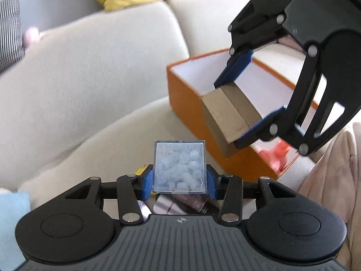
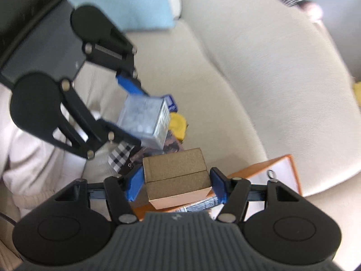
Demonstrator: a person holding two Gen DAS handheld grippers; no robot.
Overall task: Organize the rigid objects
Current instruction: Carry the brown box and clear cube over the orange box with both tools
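Note:
My left gripper is shut on a clear plastic box holding pale lumps, lifted above the sofa seat. My right gripper is shut on a brown cardboard box, which hangs tilted over the near corner of an open orange box with a white inside. In the right wrist view the brown box sits between the blue pads of the right gripper. Up and to the left there, the left gripper carries the clear box. The orange box lies just beyond.
A small heap lies on the cream sofa under the clear box: a checked item, a yellow one, a blue one. Something red lies in the orange box. A light blue cushion and a person's pale clothing border the space.

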